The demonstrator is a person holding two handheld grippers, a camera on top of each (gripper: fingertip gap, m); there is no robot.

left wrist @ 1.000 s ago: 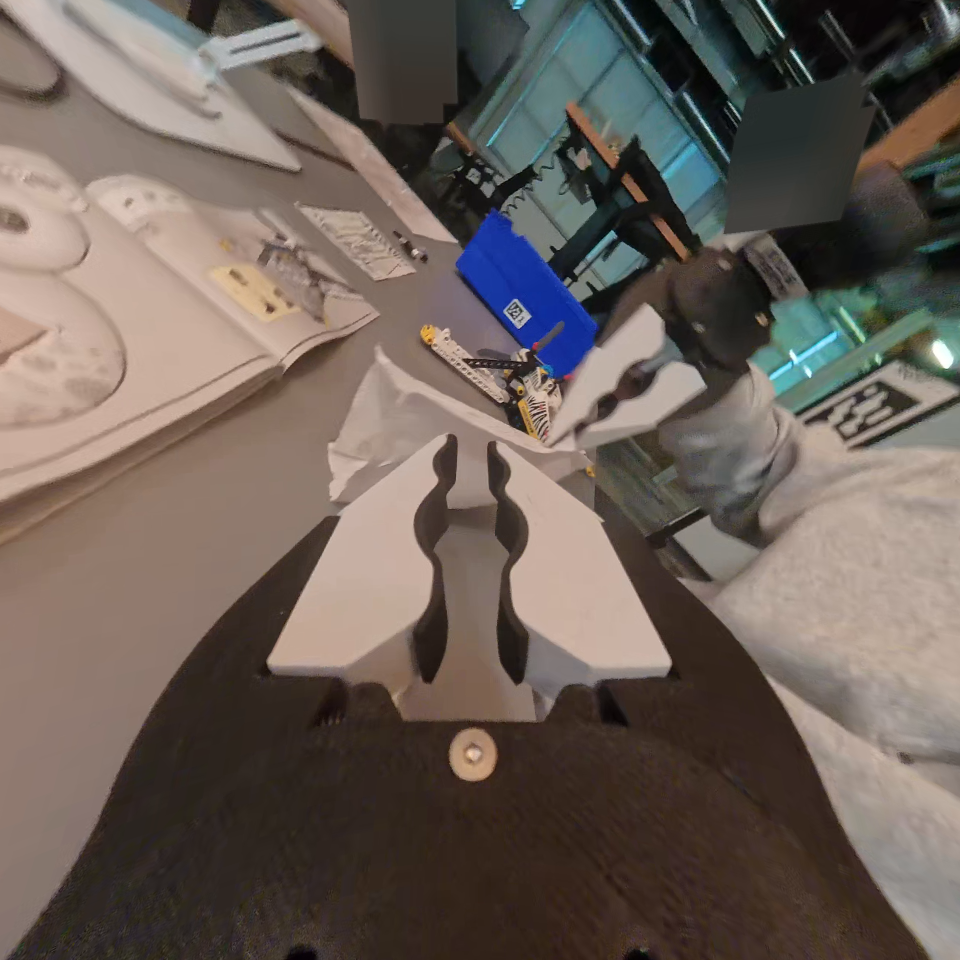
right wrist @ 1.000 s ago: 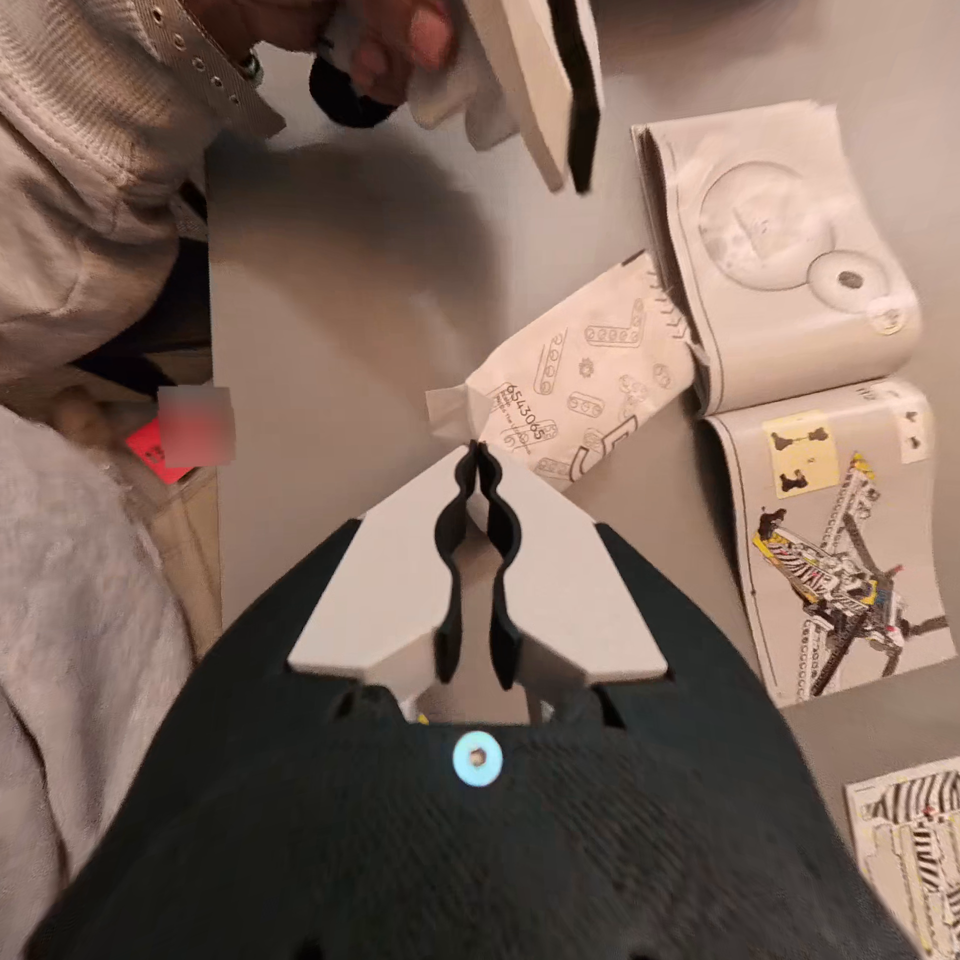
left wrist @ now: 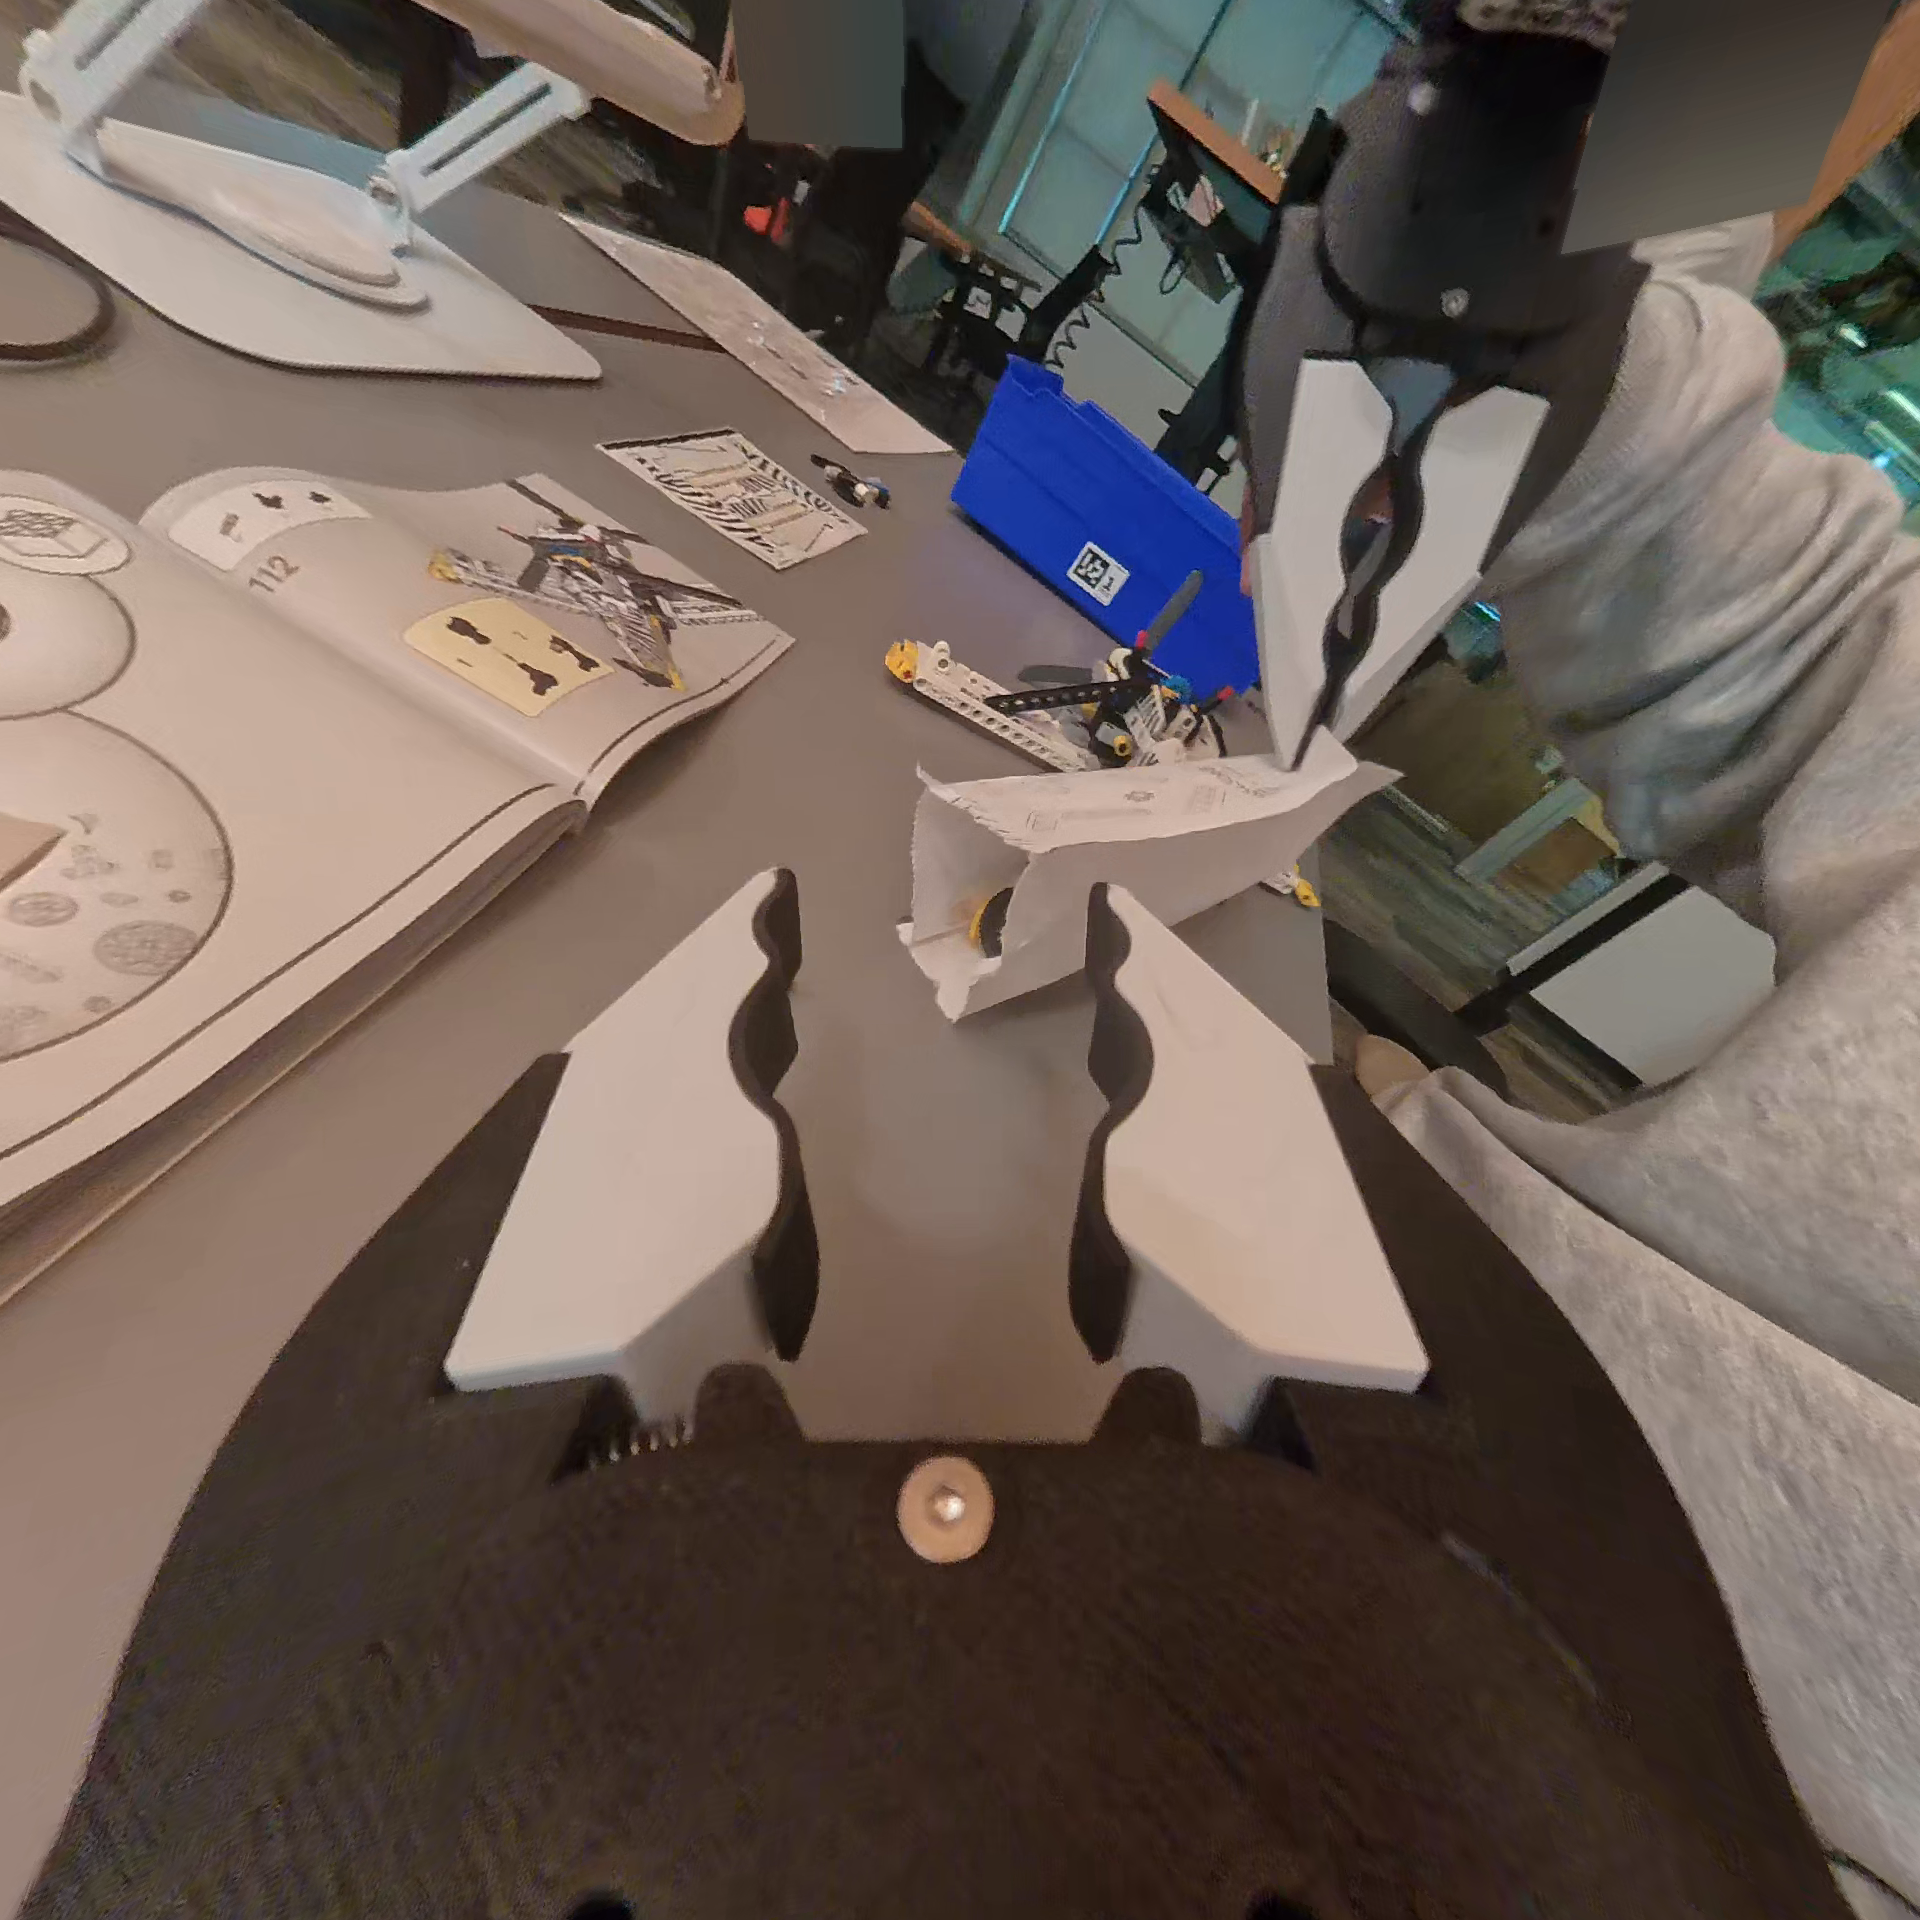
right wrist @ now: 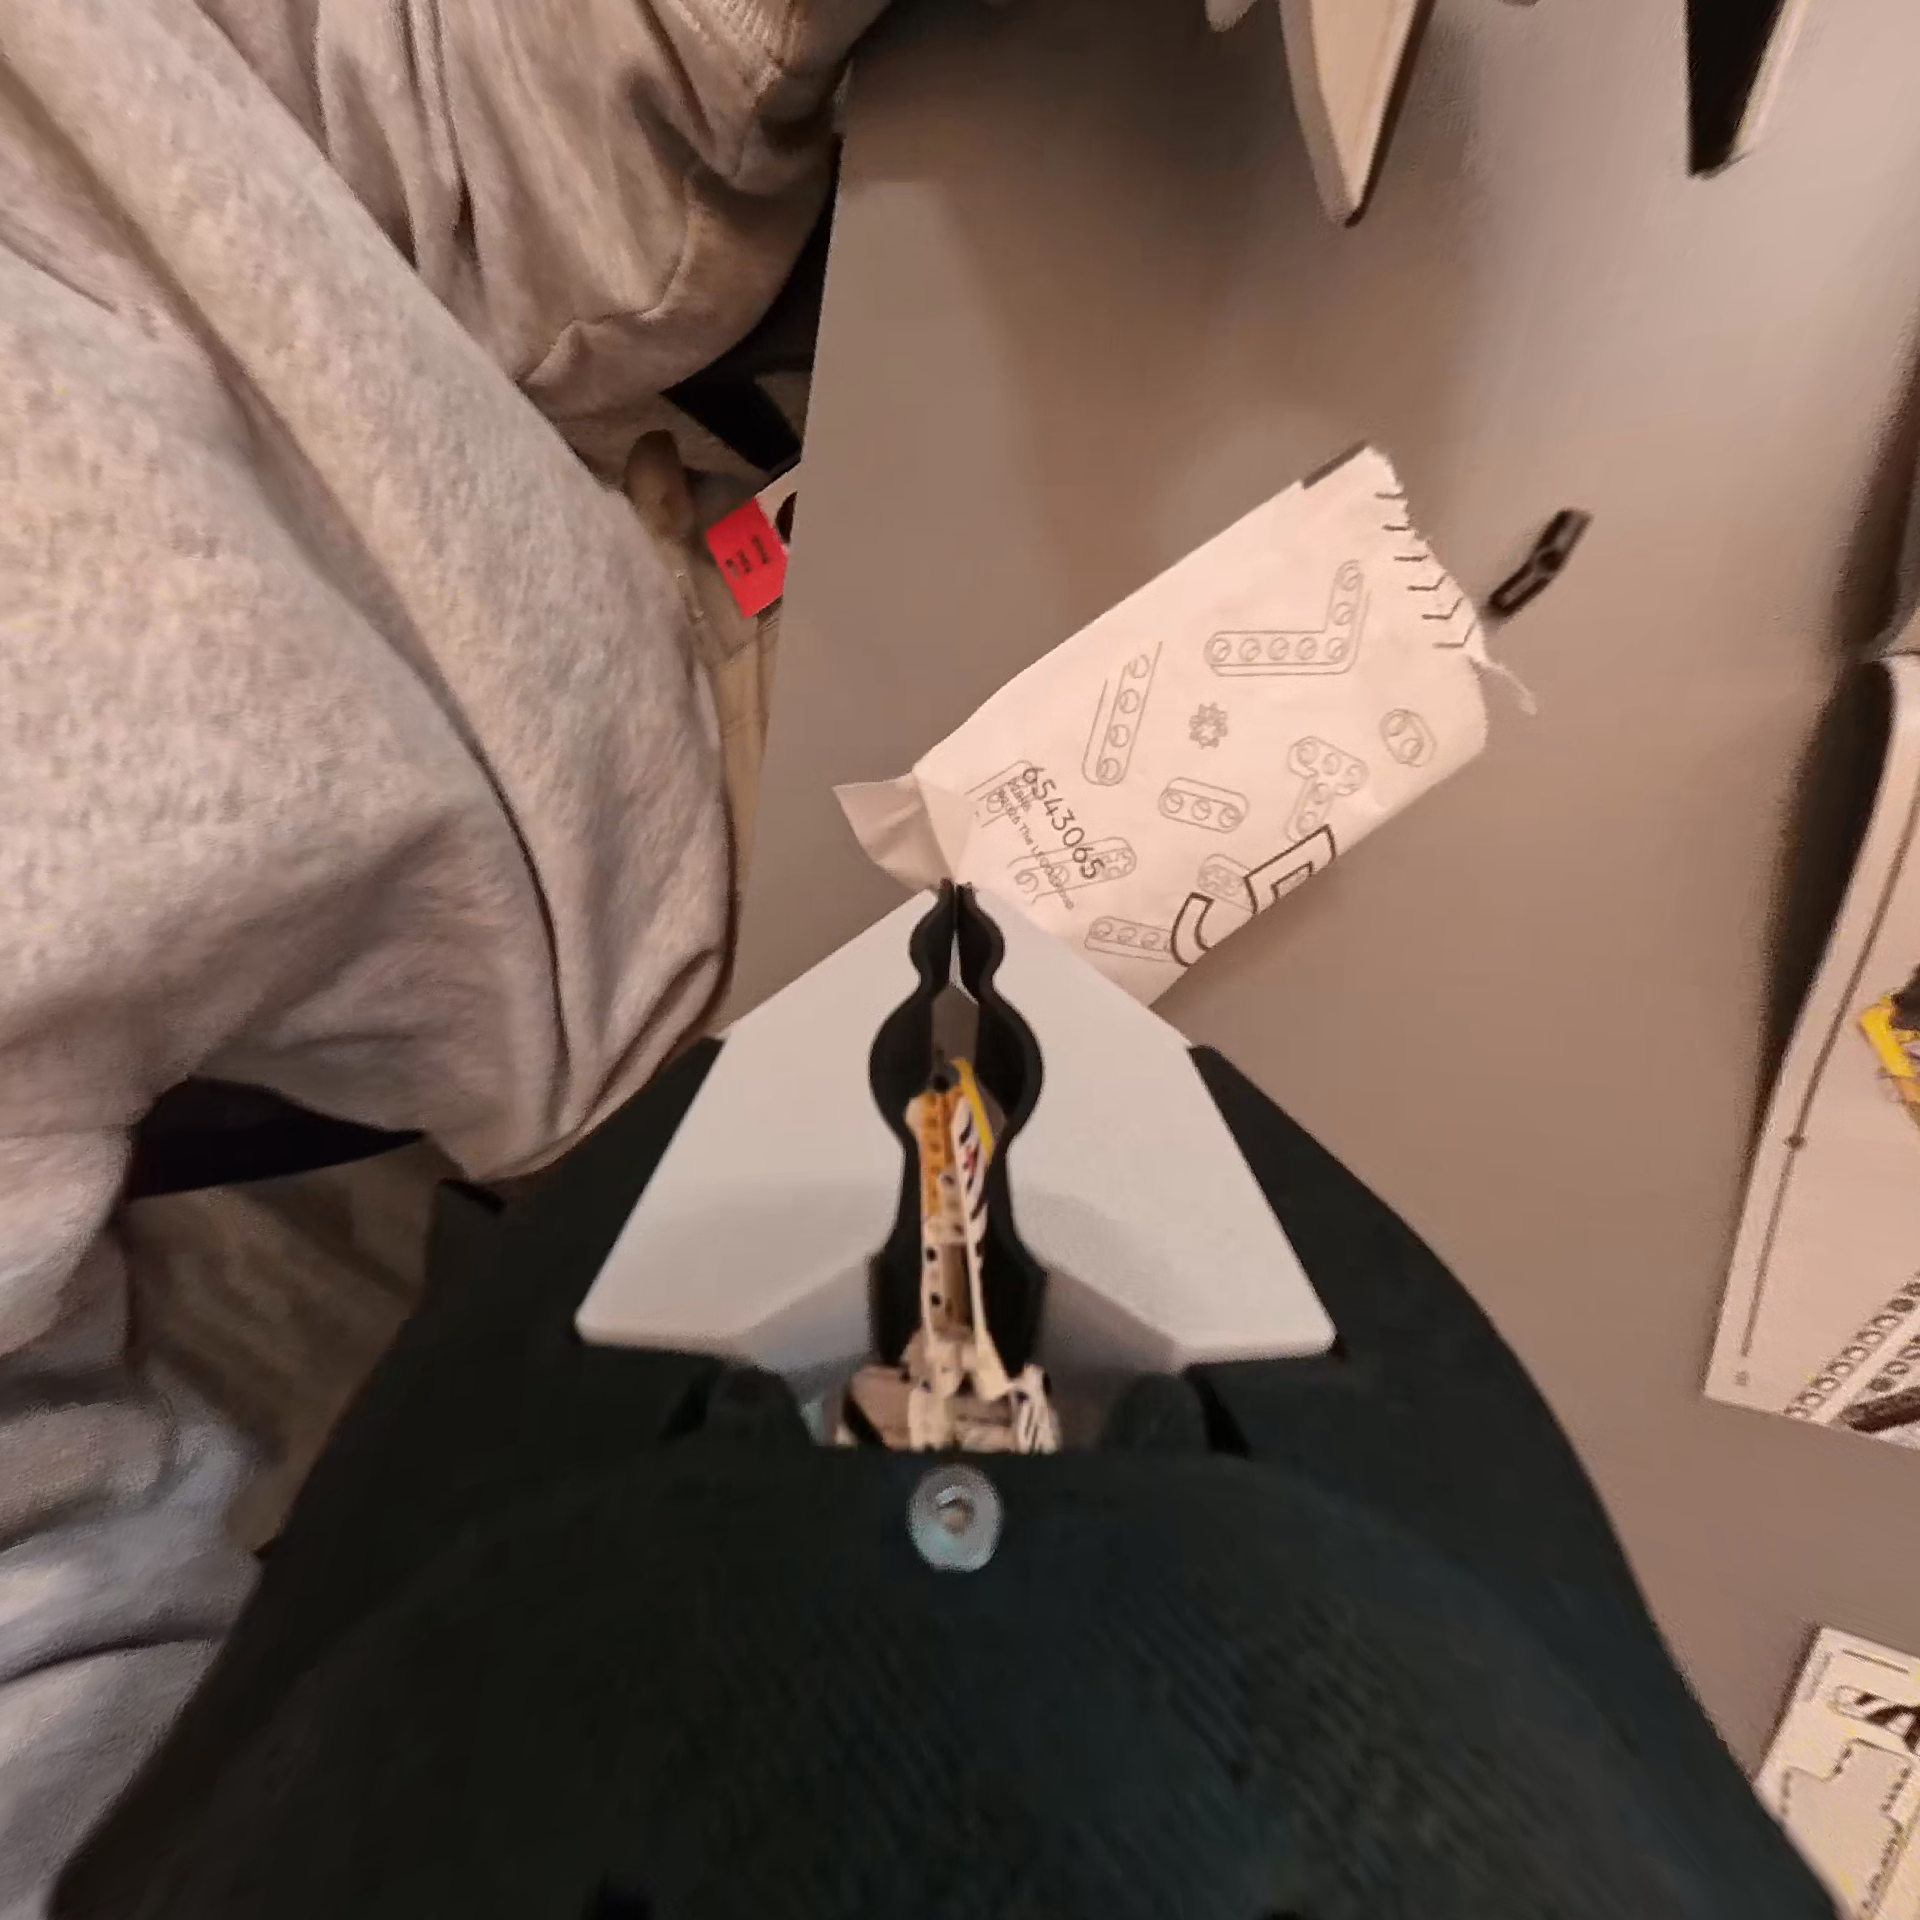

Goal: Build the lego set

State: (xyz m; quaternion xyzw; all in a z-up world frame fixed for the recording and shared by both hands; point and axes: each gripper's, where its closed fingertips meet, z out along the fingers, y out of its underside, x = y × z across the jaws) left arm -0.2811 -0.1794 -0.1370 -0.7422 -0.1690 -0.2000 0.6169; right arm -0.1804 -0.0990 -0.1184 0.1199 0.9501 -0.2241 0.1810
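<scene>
The right claw (right wrist: 956,891) pinches a corner of the white paper bag (right wrist: 1226,769) above the grey table (right wrist: 1351,1143); the left claw (left wrist: 940,935) stands wide apart nearby.

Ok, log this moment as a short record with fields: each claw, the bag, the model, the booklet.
left claw: open, empty, low over the table
right claw: shut on paper bag corner
paper bag: white, printed, torn end hanging down toward the table
lego model: partly built, lying beside blue bin
instruction booklet: open, on the table
</scene>
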